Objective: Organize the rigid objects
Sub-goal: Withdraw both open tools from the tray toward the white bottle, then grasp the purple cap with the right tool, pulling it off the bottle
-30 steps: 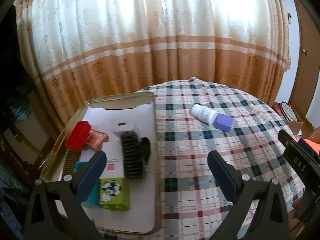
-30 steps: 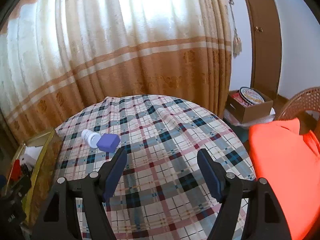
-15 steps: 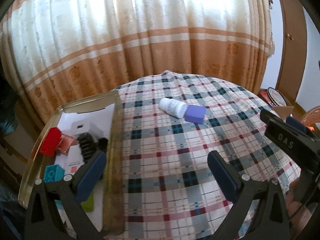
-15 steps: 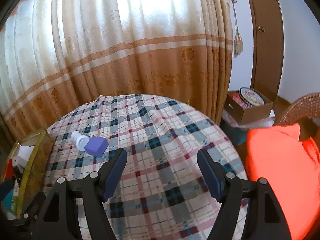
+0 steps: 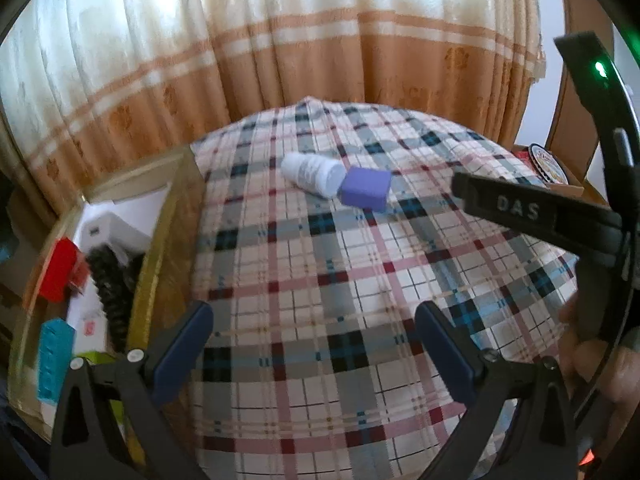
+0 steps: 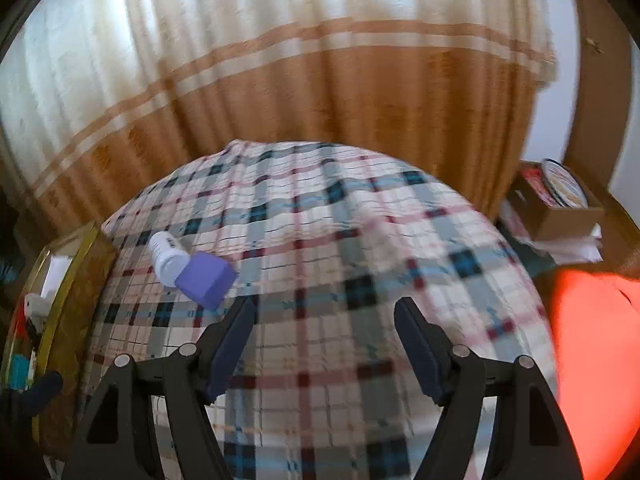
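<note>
1. Left gripper: jaws spread wide, nothing between them, hovering over bare plaid tablecloth just beside the tray.
2. Right gripper: also wide apart and empty, angled down at the cloth; its left finger sits just short of the purple block.
3. Task things left out on the cloth: white bottle lying on its side, touching the purple block at its cap end. Both are well apart from the tray, so likely the last loose items.
4. Gold-rimmed tray at the table's left edge holds the sorted things: red brick, black comb-like piece, teal brick, white box. Clearly the collection spot.
5. Judgement: the right gripper looks lined up for the block/bottle pair, with jaws pre-spread wide enough to clear the block.
6. Risk: the bottle on its side may roll if the block is nudged.
7. Person's hand is visible at the right gripper's handle in the left view.
</note>
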Motion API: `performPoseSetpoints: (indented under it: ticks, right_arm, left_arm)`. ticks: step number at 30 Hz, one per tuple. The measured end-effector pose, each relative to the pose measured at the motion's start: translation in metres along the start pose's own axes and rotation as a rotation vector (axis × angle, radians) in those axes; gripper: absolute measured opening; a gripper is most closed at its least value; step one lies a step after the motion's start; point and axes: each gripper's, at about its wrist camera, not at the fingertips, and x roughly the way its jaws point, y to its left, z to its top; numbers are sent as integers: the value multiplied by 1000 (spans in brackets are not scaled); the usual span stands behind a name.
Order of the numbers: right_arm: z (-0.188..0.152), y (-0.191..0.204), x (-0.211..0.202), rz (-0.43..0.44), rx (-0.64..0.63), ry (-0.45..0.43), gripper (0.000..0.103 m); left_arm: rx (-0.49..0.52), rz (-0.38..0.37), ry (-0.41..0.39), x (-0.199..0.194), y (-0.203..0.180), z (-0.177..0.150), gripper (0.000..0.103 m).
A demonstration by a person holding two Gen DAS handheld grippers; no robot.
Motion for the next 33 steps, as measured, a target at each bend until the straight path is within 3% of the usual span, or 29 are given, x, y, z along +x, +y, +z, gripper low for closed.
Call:
performPoseSetpoints:
  ticks: [3, 9, 13, 19, 22, 26, 33]
  right_arm:
    - [7, 11, 15, 69, -48, 41, 75]
    - [19, 45, 41, 154, -233, 104, 75]
    - [24, 64, 51, 178, -331, 117, 75]
    - [31, 71, 72, 243, -361, 182, 71]
    - [30, 78, 74, 241, -408, 171, 69]
    - [30, 84, 76, 223, -433, 151, 43]
    - [30, 53, 68, 185, -313, 135, 43]
  left_arm:
    - [-43, -11, 33, 7, 5, 0, 102]
    - [-35, 19, 30, 10, 2, 1, 102]
    - [-49, 30, 22, 9, 3, 0, 102]
    - [-37, 45, 26, 12, 0, 0, 102]
    - [-39, 51, 32, 13, 0, 1, 102]
    - [-40, 54, 32, 12, 0, 2, 102]
    - [-57, 40, 22, 13, 2, 6, 102]
